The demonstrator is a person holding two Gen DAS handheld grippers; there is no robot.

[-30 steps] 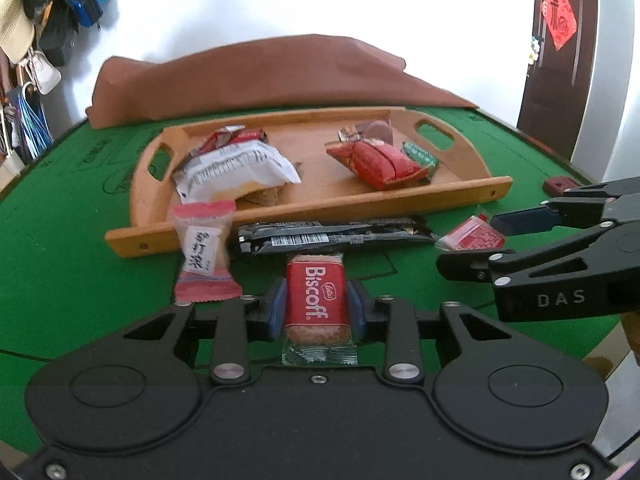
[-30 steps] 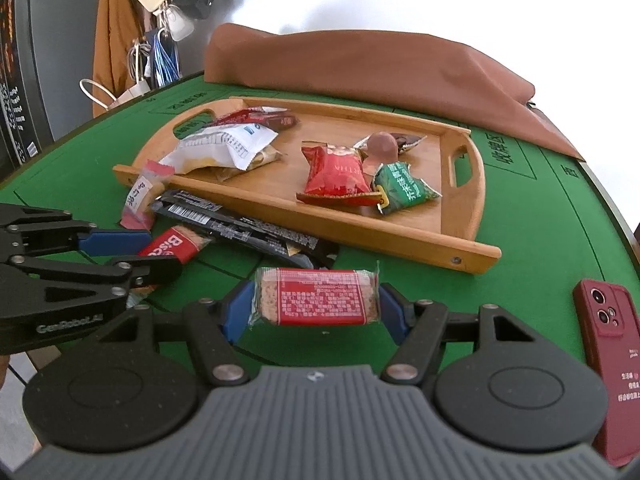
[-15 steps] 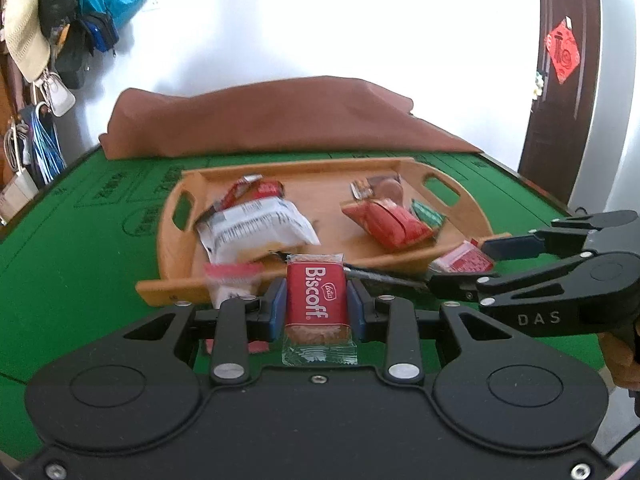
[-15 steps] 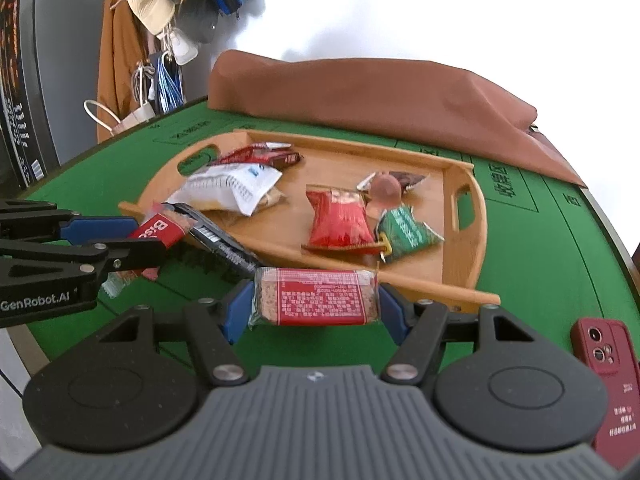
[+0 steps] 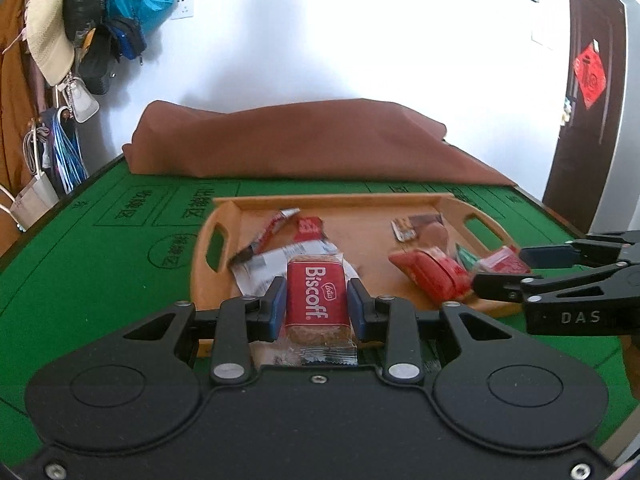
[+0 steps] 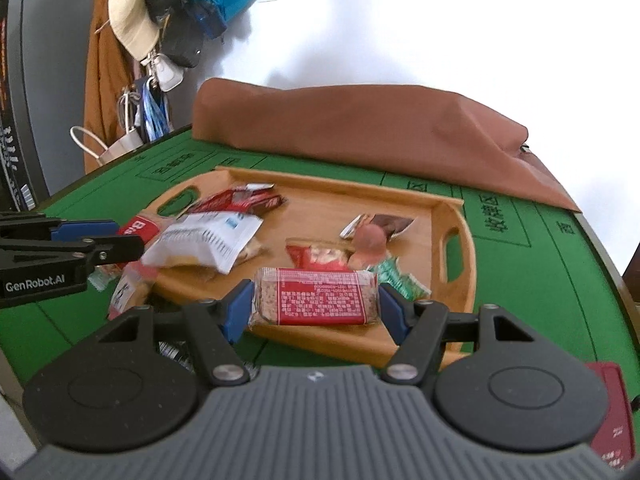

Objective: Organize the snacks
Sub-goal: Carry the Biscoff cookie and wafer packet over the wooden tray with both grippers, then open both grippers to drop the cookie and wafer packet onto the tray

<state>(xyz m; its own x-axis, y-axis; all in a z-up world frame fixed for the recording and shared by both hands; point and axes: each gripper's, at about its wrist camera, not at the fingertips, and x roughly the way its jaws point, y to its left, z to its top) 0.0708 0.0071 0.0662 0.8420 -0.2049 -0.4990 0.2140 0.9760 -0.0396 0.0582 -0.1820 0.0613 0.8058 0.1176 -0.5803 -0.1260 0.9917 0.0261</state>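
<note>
We read "Lotus Biscoff" on the biscuit pack [image 5: 316,298] clamped in our left gripper [image 5: 316,304]. Our right gripper [image 6: 316,300] is clamped on a red cereal bar [image 6: 316,297], small print unreadable. Only the right view shows "GenRobot.AI"; only the left, "DAS".

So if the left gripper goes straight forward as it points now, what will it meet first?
Probably the white snack bag on the tray, just beyond the Biscoff that the left gripper holds; depth is unclear.
</note>
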